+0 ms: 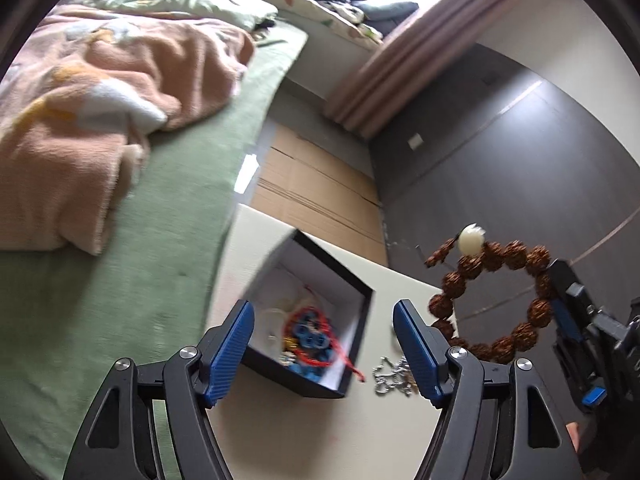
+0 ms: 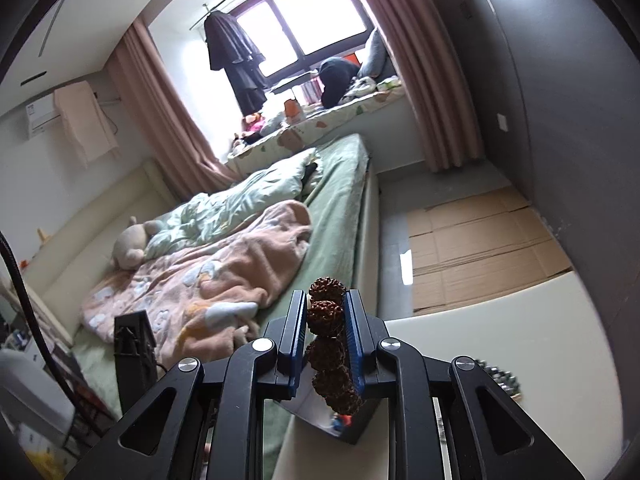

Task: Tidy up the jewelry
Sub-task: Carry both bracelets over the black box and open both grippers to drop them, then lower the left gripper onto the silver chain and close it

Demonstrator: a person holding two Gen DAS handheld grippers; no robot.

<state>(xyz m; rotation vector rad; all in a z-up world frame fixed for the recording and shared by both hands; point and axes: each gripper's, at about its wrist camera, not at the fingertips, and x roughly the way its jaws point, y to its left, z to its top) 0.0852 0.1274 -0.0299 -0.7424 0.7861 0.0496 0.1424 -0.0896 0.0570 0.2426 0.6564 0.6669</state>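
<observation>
Right tongs (image 2: 326, 316) were clamped on the brown bead bracelet (image 1: 496, 300), held up above the desk (image 1: 280, 440). Left tongs (image 1: 324, 344) hung wide open, empty. Box (image 1: 356, 304) already had some pieces; silver chain (image 1: 390, 376) was left out.

The black box's (image 1: 308, 320) contents are blurred, and the left gripper (image 1: 324, 344) hides its near corner.

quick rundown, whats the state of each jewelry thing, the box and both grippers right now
left gripper: open, empty, above the box
right gripper: shut on the bracelet
brown bead bracelet: lifted in the air, hanging as a loop
black box: open, jewelry inside
silver chain: lying on the table beside the box
</observation>
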